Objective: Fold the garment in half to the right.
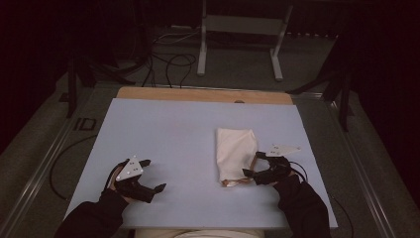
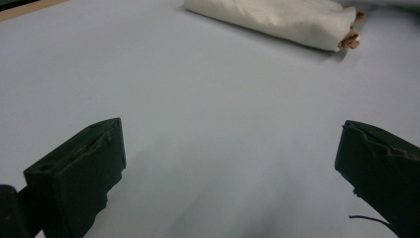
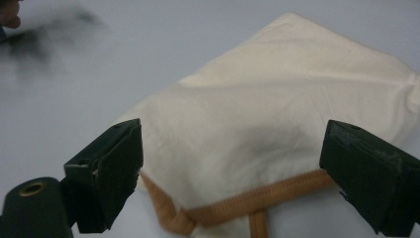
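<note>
Toward the tabletop's (image 1: 163,129) right edge: cream cloth bag (image 1: 236,154), folded flat, tan trim at near end. Right gripper (image 1: 251,163) wide, straddling that trim, nothing gripped; left gripper (image 1: 152,175) wide, idle near front edge. Folding seemingly done or paused

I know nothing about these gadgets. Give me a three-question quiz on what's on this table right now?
1. True or false: the right gripper is clamped shut on the cream cloth bag.
2. What colour is the bag's trim?
3. Which gripper is nearer the bag: A) left gripper, B) right?

Key:
1. False: its jaws are open around the bag's trimmed end.
2. Orange-brown.
3. B.
</note>
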### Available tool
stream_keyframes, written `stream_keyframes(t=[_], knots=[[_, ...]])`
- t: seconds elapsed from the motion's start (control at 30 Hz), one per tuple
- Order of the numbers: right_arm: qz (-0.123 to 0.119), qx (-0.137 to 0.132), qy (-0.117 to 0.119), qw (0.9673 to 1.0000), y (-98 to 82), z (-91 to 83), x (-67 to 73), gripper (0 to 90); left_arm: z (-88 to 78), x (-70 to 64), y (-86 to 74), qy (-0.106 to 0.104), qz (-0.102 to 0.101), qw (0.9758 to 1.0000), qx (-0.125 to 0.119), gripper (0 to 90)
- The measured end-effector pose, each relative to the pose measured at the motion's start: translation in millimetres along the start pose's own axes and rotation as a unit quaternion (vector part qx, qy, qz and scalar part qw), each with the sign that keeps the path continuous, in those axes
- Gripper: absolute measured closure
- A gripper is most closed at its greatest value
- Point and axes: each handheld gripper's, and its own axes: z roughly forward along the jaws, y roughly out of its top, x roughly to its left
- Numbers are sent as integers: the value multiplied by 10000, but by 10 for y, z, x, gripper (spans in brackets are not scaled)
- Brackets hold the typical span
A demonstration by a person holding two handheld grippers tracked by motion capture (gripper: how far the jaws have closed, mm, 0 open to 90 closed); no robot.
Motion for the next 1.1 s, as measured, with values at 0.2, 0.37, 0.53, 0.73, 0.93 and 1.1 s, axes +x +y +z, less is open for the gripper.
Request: stream_keyframes(t=[0.2, 0.37, 0.53, 0.73, 0.93, 1.1], knots=[[-5, -62, -127, 9999, -144, -117, 50, 97, -1, 5, -7, 0, 16, 10000, 17, 3], [30, 38, -183, 9998, -260, -165, 58, 97, -13, 17, -9, 17, -4, 10000, -10, 3], [63, -38, -293, 9995, -332, -260, 74, 97, -19, 23, -16, 33, -14, 10000, -19, 3], [112, -118, -484, 9987, -436, -346, 95, 97, -12, 14, -24, 69, 25, 10000, 38, 3], [109, -39, -634, 9979, -480, -345, 68, 98, -5, 4, -25, 58, 50, 10000, 50, 3], [14, 2, -713, 9975, -466, -312, 68, 98, -11, 7, -27, 63, 62, 9999, 51, 3]])
